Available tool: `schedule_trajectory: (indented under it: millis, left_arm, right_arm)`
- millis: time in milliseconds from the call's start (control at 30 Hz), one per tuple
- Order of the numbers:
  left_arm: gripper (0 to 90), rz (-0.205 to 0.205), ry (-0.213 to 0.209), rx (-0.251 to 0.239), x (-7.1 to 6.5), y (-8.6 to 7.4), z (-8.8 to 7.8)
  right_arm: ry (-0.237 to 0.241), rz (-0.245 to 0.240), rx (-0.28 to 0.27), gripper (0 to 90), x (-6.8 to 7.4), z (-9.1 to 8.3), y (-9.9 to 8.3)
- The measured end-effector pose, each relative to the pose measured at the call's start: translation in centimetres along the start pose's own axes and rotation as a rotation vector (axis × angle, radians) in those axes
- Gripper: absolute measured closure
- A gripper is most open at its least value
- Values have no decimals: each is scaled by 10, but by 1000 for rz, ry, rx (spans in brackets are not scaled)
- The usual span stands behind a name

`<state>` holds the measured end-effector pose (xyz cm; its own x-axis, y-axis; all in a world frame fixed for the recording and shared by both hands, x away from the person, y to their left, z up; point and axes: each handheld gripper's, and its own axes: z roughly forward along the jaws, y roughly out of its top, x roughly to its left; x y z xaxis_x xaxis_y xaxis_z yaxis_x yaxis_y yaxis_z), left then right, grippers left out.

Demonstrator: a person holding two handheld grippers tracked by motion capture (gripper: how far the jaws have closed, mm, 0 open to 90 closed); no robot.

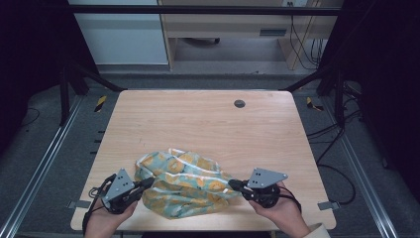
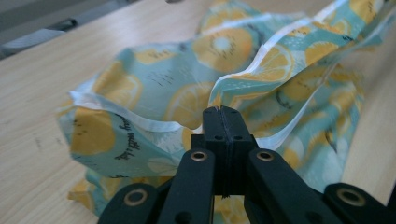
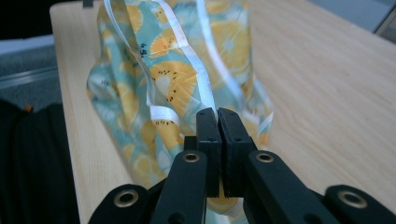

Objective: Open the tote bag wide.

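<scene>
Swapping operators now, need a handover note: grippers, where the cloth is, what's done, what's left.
Left gripper: jaws shut, pinching the cloth at its left edge.
Right gripper: jaws shut, pinching the white-trimmed edge on the cloth's right side.
Cloth: teal with an orange-slice print, bunched and crumpled near the front edge of the table, between the two grippers.
Done: both edges are gripped.
Left: the cloth is not yet spread or folded. Likely next is to draw the grippers apart to flatten it, though that is a guess from the grips.
</scene>
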<state>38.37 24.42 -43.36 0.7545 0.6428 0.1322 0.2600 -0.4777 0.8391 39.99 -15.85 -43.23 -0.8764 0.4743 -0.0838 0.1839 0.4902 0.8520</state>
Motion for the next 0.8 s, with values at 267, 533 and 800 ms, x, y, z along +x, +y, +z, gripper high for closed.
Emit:
schedule_trajectory:
  millis: [267, 533, 800]
  left_arm:
    - [900, 47, -30, 123, -2, -12, 19]
    - [900, 148, 10, 250, -9, -16, 34]
    - [900, 162, 12, 268, -12, -16, 39]
  right_arm:
    - [35, -24, 99, 877, 2, 12, -8]
    - [69, -25, 185, 837, -1, 24, -21]
    - [57, -9, 143, 490, 1, 21, -13]
